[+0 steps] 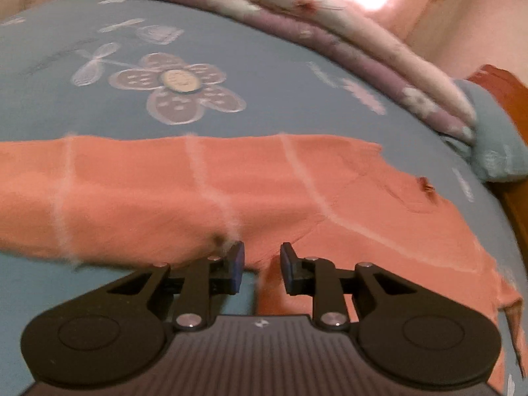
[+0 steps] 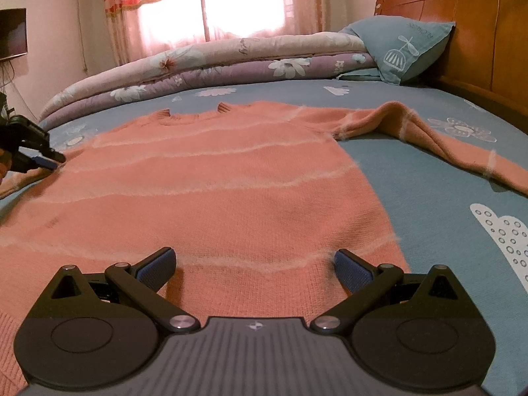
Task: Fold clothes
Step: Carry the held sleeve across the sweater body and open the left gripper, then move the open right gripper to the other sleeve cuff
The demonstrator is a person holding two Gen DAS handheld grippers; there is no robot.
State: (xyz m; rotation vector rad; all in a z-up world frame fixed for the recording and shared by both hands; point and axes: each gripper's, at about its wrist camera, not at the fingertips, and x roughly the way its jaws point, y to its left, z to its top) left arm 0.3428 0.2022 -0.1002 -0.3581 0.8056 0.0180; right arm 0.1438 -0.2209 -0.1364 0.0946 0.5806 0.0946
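A salmon sweater (image 2: 214,198) with thin white stripes lies flat on the blue bed sheet (image 2: 429,204), neck toward the far side. Its right sleeve (image 2: 429,135) stretches out to the right. My right gripper (image 2: 254,264) hovers wide open just above the hem, nothing between its fingers. My left gripper (image 1: 262,264) stands at the near edge of the sweater (image 1: 231,181), its fingers a small gap apart with no cloth between them. From the right wrist view the left gripper (image 2: 54,161) sits at the sweater's left shoulder.
A folded floral quilt (image 2: 214,62) lies along the far side of the bed. A blue pillow (image 2: 402,46) leans on the wooden headboard (image 2: 462,16) at the right. Pink curtains (image 2: 214,6) cover the bright window behind. The sheet (image 1: 264,82) carries flower prints.
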